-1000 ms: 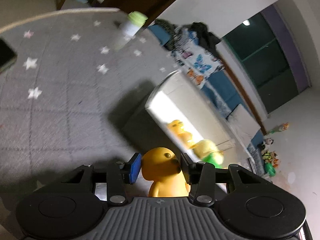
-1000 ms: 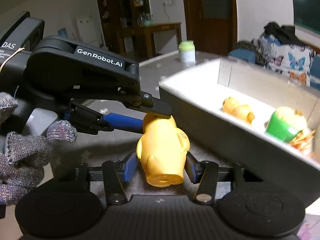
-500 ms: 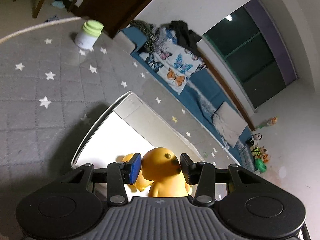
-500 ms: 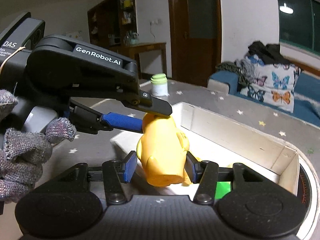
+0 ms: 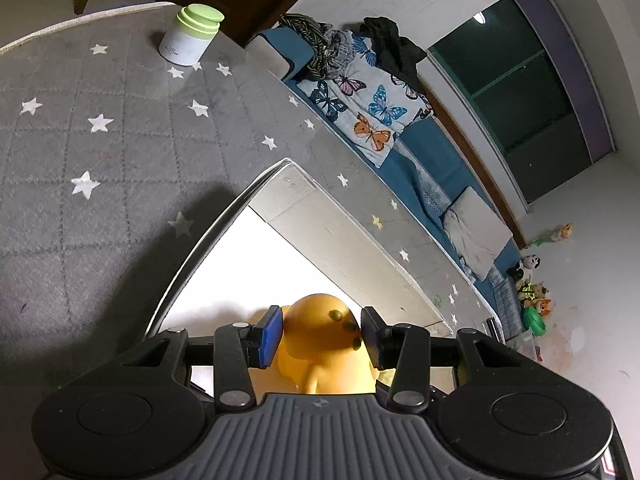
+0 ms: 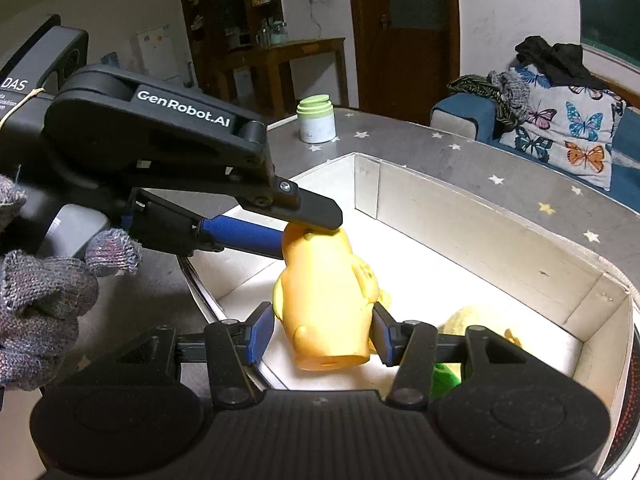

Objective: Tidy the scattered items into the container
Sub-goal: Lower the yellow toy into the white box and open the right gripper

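Observation:
A yellow duck toy (image 5: 324, 332) (image 6: 324, 300) is held by both grippers above the open white box (image 6: 472, 224) (image 5: 288, 200). My left gripper (image 5: 320, 334) is shut on the duck's head; in the right wrist view it (image 6: 296, 220) reaches in from the left. My right gripper (image 6: 322, 332) is shut on the duck's body near its base. Inside the box lie a green-and-yellow toy (image 6: 460, 364) and another small yellow toy (image 6: 512, 336), partly hidden behind my right gripper.
The box stands on a grey star-patterned mat (image 5: 100, 128). A white jar with a green lid (image 5: 192, 34) (image 6: 316, 118) stands at the mat's far end. A blue sofa with butterfly cushions (image 6: 560, 132) runs beyond the mat.
Both grippers have carried the duck from beside the box to above its interior. The grip on the duck is unchanged.

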`<action>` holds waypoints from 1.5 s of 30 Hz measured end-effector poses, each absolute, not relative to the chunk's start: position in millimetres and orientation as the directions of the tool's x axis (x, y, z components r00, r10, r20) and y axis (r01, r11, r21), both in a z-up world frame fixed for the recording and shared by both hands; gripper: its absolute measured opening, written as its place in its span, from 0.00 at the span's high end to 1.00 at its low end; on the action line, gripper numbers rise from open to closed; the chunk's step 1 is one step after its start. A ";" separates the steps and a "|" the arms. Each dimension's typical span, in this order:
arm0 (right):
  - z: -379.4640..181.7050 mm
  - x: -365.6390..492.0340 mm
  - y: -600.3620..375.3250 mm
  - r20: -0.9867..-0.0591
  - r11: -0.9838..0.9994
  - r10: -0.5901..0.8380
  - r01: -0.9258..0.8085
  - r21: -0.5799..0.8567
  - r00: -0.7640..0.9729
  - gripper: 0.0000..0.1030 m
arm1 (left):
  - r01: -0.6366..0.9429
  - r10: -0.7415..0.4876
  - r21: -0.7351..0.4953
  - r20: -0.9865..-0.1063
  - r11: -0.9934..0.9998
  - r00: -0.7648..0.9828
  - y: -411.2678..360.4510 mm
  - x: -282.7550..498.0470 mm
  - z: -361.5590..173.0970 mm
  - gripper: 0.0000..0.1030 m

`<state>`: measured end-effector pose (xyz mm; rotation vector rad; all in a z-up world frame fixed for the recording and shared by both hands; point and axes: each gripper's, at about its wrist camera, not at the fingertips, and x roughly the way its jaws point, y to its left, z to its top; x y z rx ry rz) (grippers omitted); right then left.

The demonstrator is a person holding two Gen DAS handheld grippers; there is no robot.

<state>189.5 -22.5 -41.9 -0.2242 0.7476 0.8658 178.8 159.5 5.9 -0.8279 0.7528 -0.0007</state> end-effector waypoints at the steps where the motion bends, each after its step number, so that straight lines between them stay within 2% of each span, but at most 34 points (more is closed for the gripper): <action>1: -41.8 189.5 -22.2 -0.679 0.641 0.606 -0.760 0.108 0.414 0.50 | -0.279 -0.279 -0.664 -0.605 0.694 0.746 159.3 178.1 5.9 0.55; 19: -38.6 187.3 -11.1 -0.674 0.634 0.596 -0.771 0.061 0.437 0.51 | -0.252 -0.287 -0.660 -0.594 0.707 0.751 158.6 172.3 9.3 0.58; 37: -43.3 198.7 -17.4 -0.680 0.649 0.605 -0.751 0.121 0.414 0.49 | -0.256 -0.219 -0.590 -0.613 0.765 0.759 158.5 166.2 12.9 0.58; 39: -42.6 197.6 -20.8 -0.676 0.655 0.606 -0.745 0.125 0.419 0.49 | -0.255 -0.217 -0.587 -0.615 0.769 0.758 157.9 164.4 12.3 0.58; 41: -41.8 196.6 -24.1 -0.672 0.660 0.607 -0.740 0.130 0.424 0.42 | -0.257 -0.217 -0.587 -0.616 0.768 0.758 158.4 162.5 11.6 0.58; 45: -40.2 194.4 -30.6 -0.664 0.670 0.609 -0.730 0.138 0.434 0.41 | -0.260 -0.214 -0.587 -0.616 0.767 0.758 158.0 158.1 11.6 0.58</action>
